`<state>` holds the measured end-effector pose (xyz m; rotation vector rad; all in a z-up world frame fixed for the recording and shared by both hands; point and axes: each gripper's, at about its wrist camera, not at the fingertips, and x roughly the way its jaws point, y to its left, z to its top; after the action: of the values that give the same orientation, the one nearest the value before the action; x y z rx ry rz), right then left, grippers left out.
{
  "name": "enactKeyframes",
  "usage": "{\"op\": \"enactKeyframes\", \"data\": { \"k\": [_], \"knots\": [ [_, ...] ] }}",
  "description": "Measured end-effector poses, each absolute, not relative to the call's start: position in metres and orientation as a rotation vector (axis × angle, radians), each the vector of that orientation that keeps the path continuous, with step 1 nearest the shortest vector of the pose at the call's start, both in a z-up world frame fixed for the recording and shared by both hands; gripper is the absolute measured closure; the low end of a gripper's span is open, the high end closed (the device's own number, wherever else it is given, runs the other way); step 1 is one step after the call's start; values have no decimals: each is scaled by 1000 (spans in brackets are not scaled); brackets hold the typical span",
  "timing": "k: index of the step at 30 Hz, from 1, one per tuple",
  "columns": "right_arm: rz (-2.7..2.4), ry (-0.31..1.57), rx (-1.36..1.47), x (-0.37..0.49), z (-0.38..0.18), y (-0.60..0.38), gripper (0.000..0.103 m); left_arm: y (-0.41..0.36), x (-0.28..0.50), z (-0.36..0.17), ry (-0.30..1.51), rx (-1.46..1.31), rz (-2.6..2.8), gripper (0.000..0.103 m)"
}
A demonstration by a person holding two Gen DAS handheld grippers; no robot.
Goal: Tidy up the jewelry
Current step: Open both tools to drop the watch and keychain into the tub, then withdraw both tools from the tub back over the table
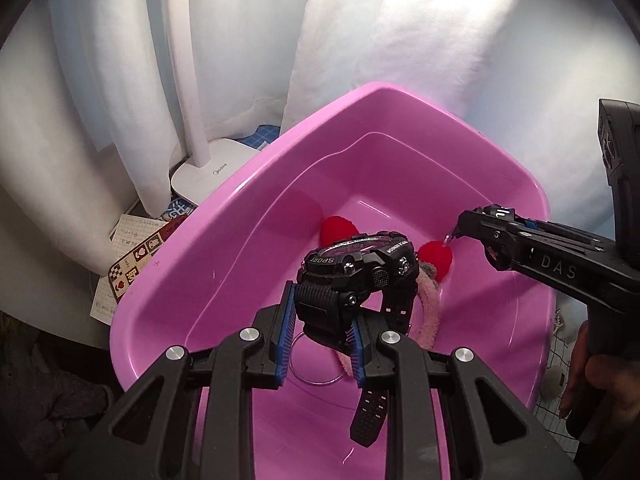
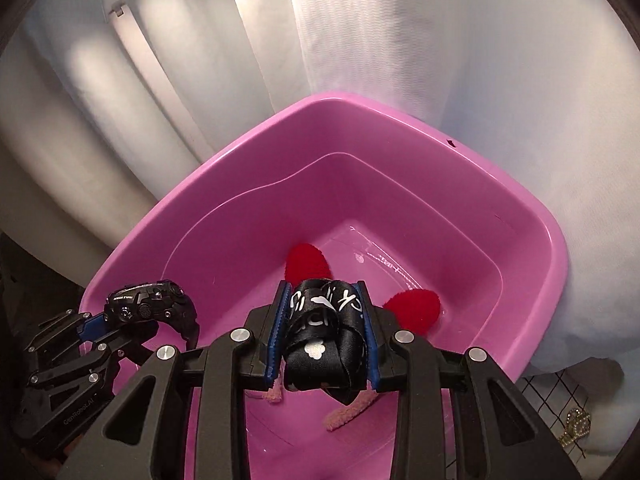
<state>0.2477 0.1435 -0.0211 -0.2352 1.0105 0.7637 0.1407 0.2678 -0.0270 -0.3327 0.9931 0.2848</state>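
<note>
Pink plastic tub (image 1: 224, 248) sits in front of white curtains, and both grippers hang over it. The left gripper (image 1: 322, 334) squeezes the strap of a black sport watch (image 1: 356, 268), with the watch face up and the loose strap end dangling down. The right gripper (image 2: 324, 334) pinches a black ribbon bow (image 2: 326, 332) with white marks on it. Down in the tub lies a fuzzy pink headband (image 1: 430, 312) with two red ears (image 2: 414, 306), and a thin silver ring (image 1: 316, 364) rests on the bottom.

I think this is the dropping-in step: both things are carried over the tub and not yet let go. Next, each gripper should dip a bit lower and open its jaws, so the watch and the bow land softly inside. Some gold jewelry (image 2: 576, 430) waits outside the tub, on the right.
</note>
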Motion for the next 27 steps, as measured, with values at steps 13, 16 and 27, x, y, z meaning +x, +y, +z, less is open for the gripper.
{"op": "enactKeyframes", "data": {
  "k": [13, 16, 27],
  "knots": [
    [720, 1079, -315, 263, -38, 165, 42, 273, 148, -41, 1054, -328, 308, 64],
    [729, 1081, -308, 265, -35, 165, 37, 271, 144, -28, 1005, -288, 338, 25],
    [742, 1068, -304, 260, -29, 164, 34, 273, 131, -16, 957, -293, 369, 15]
  ]
}}
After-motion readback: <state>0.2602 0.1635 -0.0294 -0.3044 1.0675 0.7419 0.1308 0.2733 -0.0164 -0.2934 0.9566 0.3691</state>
